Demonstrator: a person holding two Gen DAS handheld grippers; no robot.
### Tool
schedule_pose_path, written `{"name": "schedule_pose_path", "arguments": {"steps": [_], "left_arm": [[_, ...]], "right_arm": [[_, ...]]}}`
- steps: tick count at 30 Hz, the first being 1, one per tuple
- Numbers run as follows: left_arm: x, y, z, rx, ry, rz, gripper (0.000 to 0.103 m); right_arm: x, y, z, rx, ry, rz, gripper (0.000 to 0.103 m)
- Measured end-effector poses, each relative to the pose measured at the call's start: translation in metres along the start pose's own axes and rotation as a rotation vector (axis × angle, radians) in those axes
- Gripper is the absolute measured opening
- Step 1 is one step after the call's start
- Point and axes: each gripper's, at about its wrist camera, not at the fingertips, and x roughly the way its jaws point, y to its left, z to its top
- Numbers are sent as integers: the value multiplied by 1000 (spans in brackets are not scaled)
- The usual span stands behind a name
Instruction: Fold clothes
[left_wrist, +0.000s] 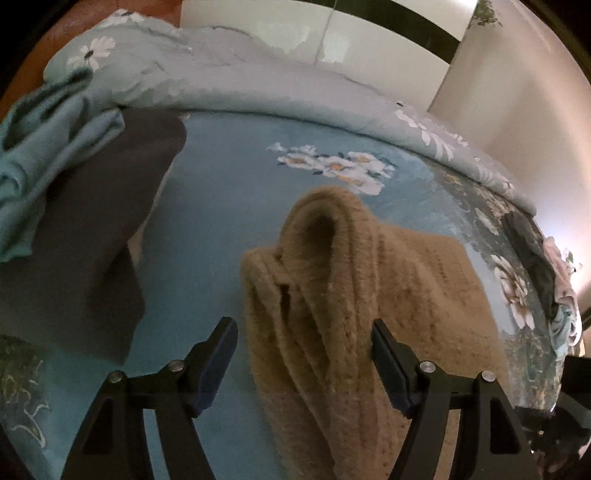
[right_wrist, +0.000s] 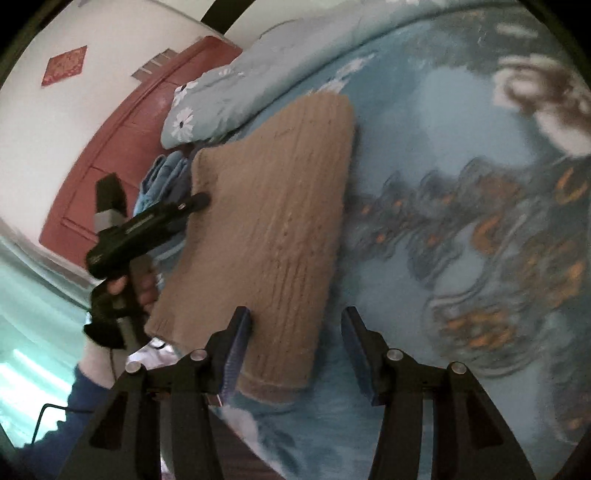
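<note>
A tan knitted sweater lies folded on a blue floral bedsheet. In the left wrist view its bunched collar end rises between the fingers of my open left gripper, which grips nothing. In the right wrist view the sweater is a flat long rectangle. My right gripper is open over its near corner, with the left finger over the cloth and the right finger over the sheet. The left gripper also shows there at the sweater's far left edge, held by a hand.
A dark grey garment and a teal cloth lie at the left. A grey-blue floral quilt is bunched along the far edge of the bed. A dark garment lies at the right edge. A red wooden headboard stands behind.
</note>
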Motion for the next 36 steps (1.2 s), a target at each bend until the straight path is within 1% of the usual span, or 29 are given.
{"name": "schedule_pose_path", "arguments": {"steps": [2, 5, 8, 9, 10, 13, 15, 16, 17, 18, 19, 20, 22, 25, 27, 29, 31, 33, 36], "left_arm": [[4, 9, -4, -21, 14, -12, 77], [7, 20, -9, -84, 24, -72, 77], [8, 30, -14, -154, 23, -126, 77], [9, 32, -16, -170, 19, -138, 77], [9, 34, -17, -185, 15, -150, 77], [12, 36, -22, -221, 4, -172, 76], [13, 36, -23, -245, -2, -196, 70], [13, 36, -25, -259, -6, -214, 59], [12, 34, -26, -261, -9, -214, 50], [10, 32, -27, -262, -12, -213, 47], [9, 30, -28, -264, -15, -211, 39], [7, 26, -29, -258, -16, -205, 35], [2, 17, -32, -252, -10, -199, 31], [-6, 0, -43, -250, -12, -242, 28], [-10, -13, -51, -240, -16, -274, 28], [-12, -26, -58, -203, -23, -262, 28], [-11, -30, -60, -188, -33, -249, 28], [-9, -25, -60, -205, -29, -273, 28], [-10, -21, -60, -209, -31, -290, 31]], "right_arm": [[7, 3, -1, 3, 12, 21, 52], [11, 8, -1, 2, 4, 23, 52], [12, 9, 0, 29, -2, 36, 51], [12, 9, 0, 34, -5, 40, 49], [12, 8, 0, 38, -8, 45, 43], [11, 6, 4, 53, -6, 75, 31], [10, 5, 9, 60, 4, 105, 29], [9, 5, 13, 52, 10, 116, 28], [6, 5, 17, 39, 15, 124, 28], [4, 5, 22, 25, 21, 132, 28], [0, 6, 28, 2, 25, 130, 28], [-6, 6, 37, -34, 24, 112, 27], [-19, 5, 55, -103, 18, 66, 27], [-35, -5, 93, -169, 15, 2, 27], [-39, -17, 120, -193, 37, -31, 27], [-36, -28, 138, -207, 66, -51, 27], [-27, -37, 144, -204, 94, -64, 27], [-22, -49, 142, -186, 118, -73, 27], [-23, -56, 135, -158, 104, -59, 29]]}}
